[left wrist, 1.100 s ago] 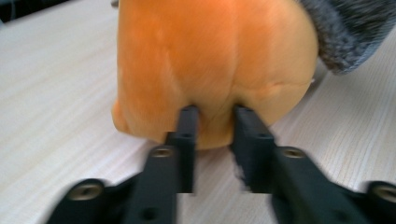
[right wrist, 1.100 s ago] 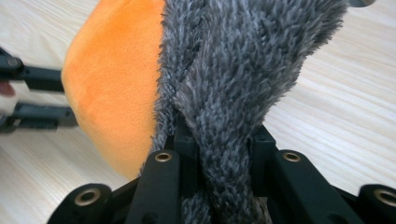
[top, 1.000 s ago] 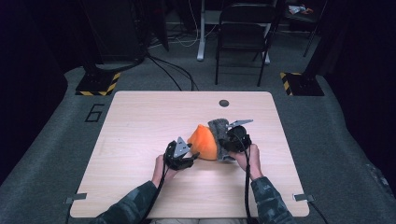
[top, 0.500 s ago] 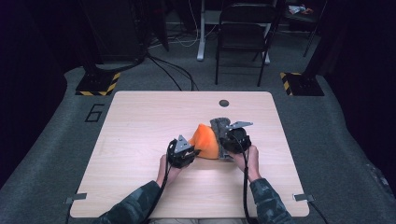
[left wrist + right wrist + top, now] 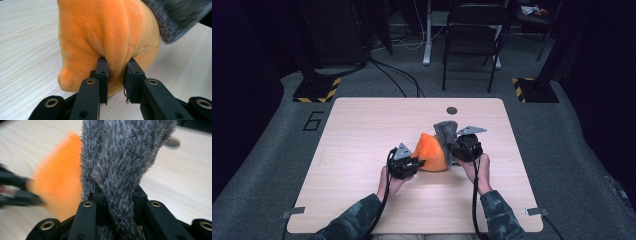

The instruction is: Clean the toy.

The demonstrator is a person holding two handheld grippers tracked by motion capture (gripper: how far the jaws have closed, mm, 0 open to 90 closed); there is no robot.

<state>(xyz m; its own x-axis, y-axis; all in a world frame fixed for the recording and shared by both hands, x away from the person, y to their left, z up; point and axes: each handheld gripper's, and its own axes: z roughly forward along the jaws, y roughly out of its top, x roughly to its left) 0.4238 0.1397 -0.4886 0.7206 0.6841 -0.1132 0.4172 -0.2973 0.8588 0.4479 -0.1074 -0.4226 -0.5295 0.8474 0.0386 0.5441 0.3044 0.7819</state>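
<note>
An orange plush toy (image 5: 429, 152) with a grey fuzzy part (image 5: 445, 131) stands on the wooden table (image 5: 362, 130) between my two hands. My left gripper (image 5: 412, 162) is at its left side. In the left gripper view the jaws (image 5: 117, 66) have just been closing and now pinch a fold of the orange plush (image 5: 100, 32). My right gripper (image 5: 454, 147) is at the toy's right. In the right gripper view it (image 5: 117, 192) is shut on the grey fuzzy part (image 5: 125, 152), with the orange body (image 5: 60, 175) blurred to the left.
A small dark round hole (image 5: 452, 110) sits near the table's far edge. Beyond the table stand a folding chair (image 5: 472, 30) and two yellow-and-black striped bases (image 5: 317, 90) on the grey floor. Bare wood lies on both sides of the toy.
The left gripper's jaws have closed on the orange plush. Both hands have stayed nearly in place and the toy has barely shifted.
</note>
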